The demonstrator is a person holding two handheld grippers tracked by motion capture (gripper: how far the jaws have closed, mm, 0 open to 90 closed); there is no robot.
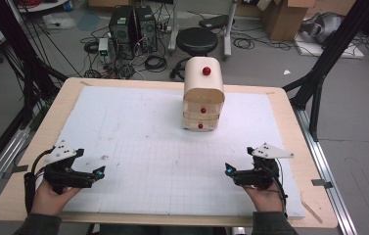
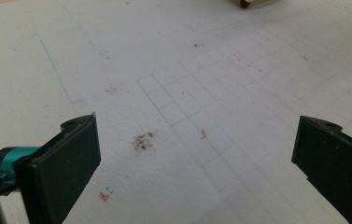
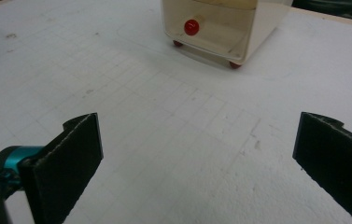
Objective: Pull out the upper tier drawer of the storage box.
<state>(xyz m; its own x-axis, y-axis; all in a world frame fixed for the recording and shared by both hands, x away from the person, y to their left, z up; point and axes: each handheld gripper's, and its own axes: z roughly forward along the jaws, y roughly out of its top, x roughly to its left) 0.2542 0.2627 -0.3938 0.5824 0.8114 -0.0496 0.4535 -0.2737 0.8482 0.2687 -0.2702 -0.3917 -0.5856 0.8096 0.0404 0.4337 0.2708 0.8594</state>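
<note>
A small cream drawer cabinet [image 1: 203, 93] with red knobs stands upright at the far middle of the white gridded board [image 1: 138, 147]. Its bottom drawer with a red knob [image 3: 191, 26] and its red feet appear in the right gripper view. My left gripper [image 1: 100, 171] rests near the board's front left, held by a hand, its jaws wide apart over bare board [image 2: 197, 116] with nothing between them. My right gripper [image 1: 229, 169] is at the front right, also open and empty, pointing toward the cabinet [image 3: 220, 28] from well short of it.
The board lies on a wooden table [image 1: 299, 127]. Beyond the table's far edge are a black stool [image 1: 197, 41], computer towers [image 1: 133, 27], cables and cardboard boxes [image 1: 282, 17] on the floor. Black frame legs [image 1: 329, 54] stand at both sides.
</note>
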